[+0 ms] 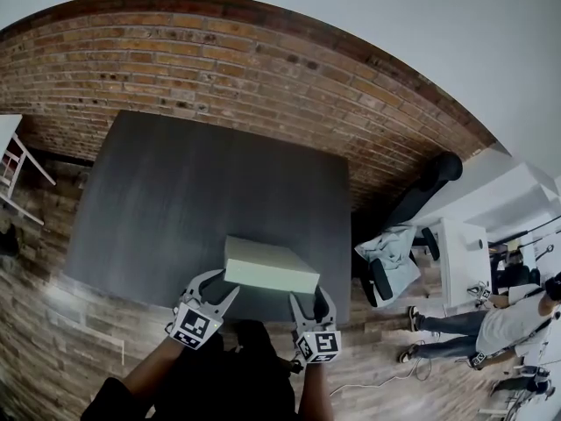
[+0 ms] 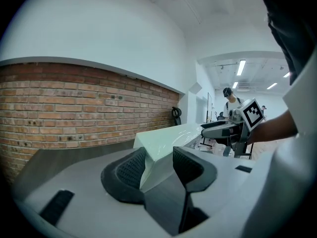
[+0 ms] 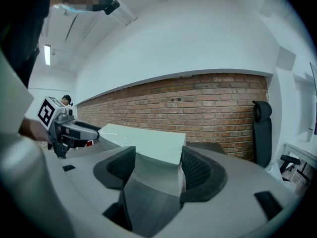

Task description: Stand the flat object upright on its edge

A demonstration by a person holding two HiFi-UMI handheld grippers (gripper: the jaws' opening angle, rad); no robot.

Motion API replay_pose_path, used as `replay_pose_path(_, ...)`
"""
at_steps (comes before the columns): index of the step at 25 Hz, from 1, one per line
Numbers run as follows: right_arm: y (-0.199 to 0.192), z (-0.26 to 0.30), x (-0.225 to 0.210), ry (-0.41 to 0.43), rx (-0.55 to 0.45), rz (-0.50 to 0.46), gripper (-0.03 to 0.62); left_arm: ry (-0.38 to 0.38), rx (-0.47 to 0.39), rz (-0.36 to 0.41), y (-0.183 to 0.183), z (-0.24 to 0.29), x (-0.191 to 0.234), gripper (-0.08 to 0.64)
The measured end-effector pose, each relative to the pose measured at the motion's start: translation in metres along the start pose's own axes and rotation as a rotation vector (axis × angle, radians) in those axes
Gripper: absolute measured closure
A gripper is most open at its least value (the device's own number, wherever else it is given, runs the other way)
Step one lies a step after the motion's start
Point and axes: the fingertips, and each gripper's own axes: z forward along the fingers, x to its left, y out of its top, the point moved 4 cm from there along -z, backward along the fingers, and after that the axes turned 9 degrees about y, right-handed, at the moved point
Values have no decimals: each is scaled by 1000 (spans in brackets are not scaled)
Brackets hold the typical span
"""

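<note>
**Both grippers at the near corners of a slab that lies flat**

Head view: a pale green slab (image 1: pixel 270 266) lies flat on the dark bench (image 1: pixel 193 182), close to the near edge and right of the middle. The left gripper (image 1: pixel 221 286) is at its near left corner and the right gripper (image 1: pixel 308 295) at its near right corner. Both sets of jaws are spread.

Left gripper view: the jaws of the left gripper (image 2: pixel 158 155) stand apart, with the corner of the slab (image 2: pixel 168 135) poking in between the pads. I see no clamping. Further right, the right gripper (image 2: pixel 210 129) reaches in at the other corner.

Right gripper view: the jaws of the right gripper (image 3: pixel 156 165) are also parted astride a corner of the slab (image 3: pixel 143 140). The right pad is just beside the slab's side face, and the left pad sits in front of the near face. The slab runs on well to the left, so this is no pinch across it. The left gripper (image 3: pixel 91 130) shows at far left, and the brick wall (image 3: pixel 208 103) is behind.

Handling, as I judge it: the slab looks stiff, smooth-faced and thick, probably light for its bulk. Its smooth skin may slide in the pads. The two short end faces near the corners seem the best hold. From there the near edge could be raised with the far edge as a pivot, and the thick edge should then carry it upright.
</note>
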Motion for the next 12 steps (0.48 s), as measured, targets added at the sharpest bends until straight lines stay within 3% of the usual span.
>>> replay_pose_path(12,16,22,-22,24,-11,-25,308,56,10,-11,15,21,10,368)
